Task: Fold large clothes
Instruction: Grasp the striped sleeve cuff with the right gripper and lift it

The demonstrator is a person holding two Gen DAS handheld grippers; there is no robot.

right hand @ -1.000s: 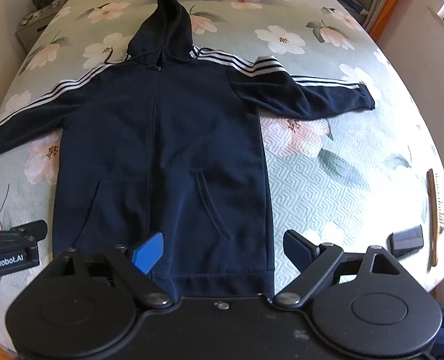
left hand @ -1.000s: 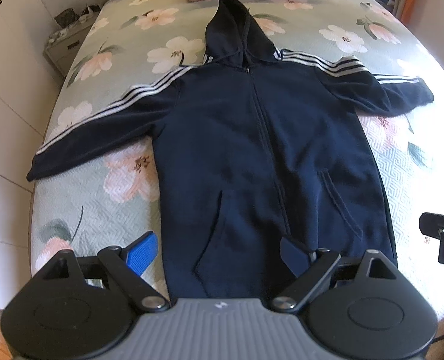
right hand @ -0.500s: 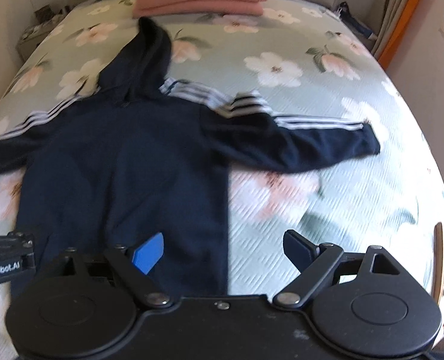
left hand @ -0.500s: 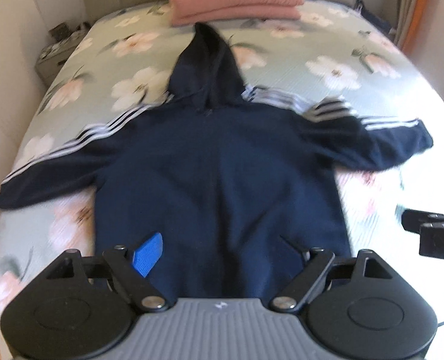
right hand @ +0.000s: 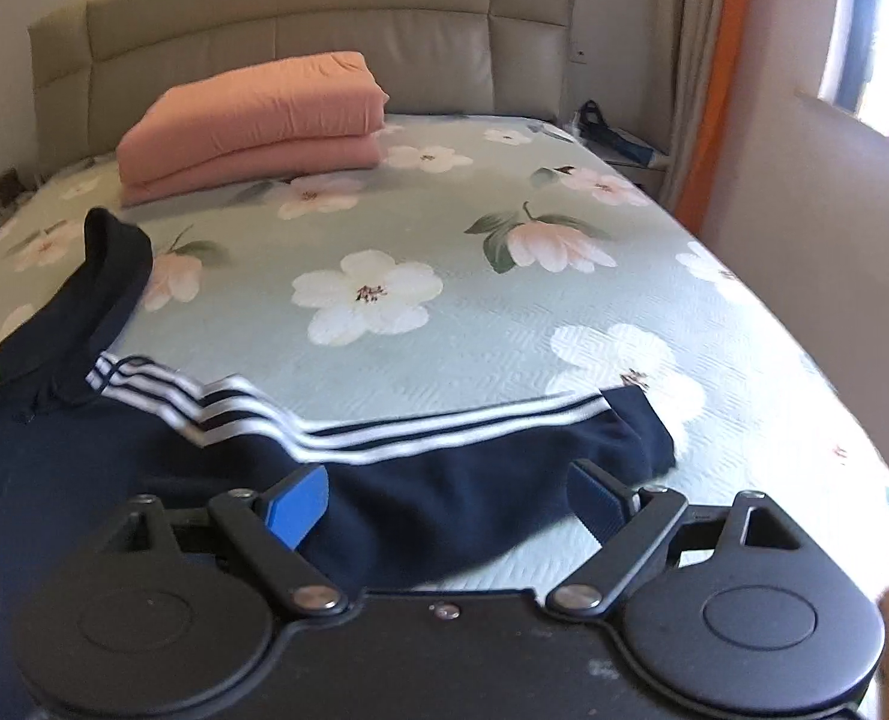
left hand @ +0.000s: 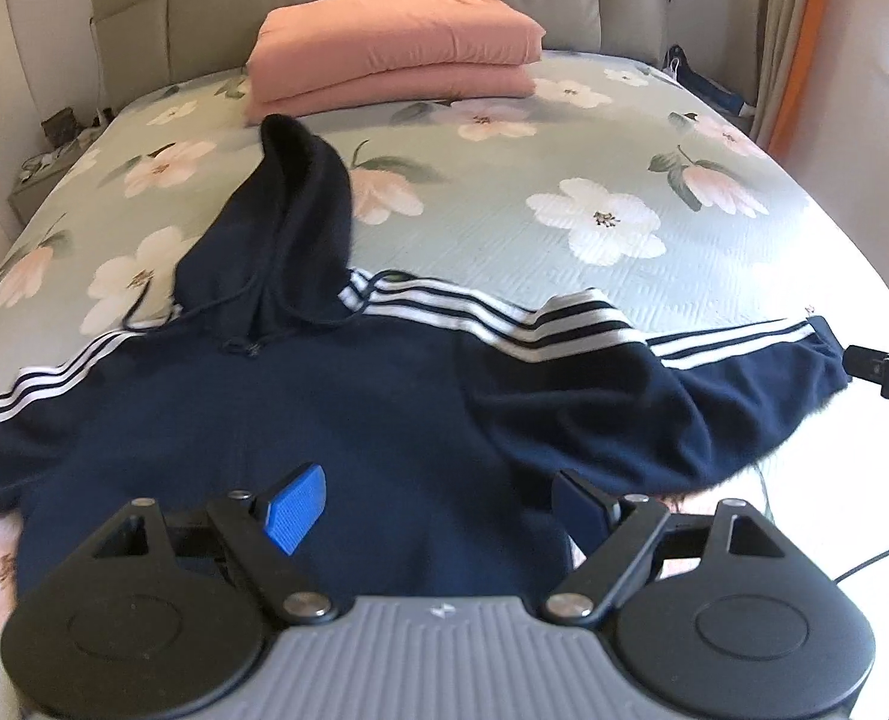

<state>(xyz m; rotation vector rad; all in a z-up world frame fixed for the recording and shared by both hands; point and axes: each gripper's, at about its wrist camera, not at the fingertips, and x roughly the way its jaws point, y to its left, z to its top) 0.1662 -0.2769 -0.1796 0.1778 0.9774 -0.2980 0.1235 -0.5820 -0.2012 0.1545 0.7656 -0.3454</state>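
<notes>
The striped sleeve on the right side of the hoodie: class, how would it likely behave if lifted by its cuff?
The sleeve would probably droop and fold, since it already lies wrinkled on the bed. It looks thick, so likely heavy enough to drag the hoodie a little.

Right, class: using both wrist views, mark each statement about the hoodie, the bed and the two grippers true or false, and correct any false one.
1. The navy hoodie lies spread on the floral bedspread. True.
2. The left gripper is clamped on the hood. False: its jaws stand open, holding nothing.
3. A folded pink blanket sits by the headboard. True.
4. The hoodie sleeve has red stripes. False: they are white.
5. The right gripper is open over the sleeve. True.
6. The hood is folded down over the chest. False: it points toward the blanket.
</notes>
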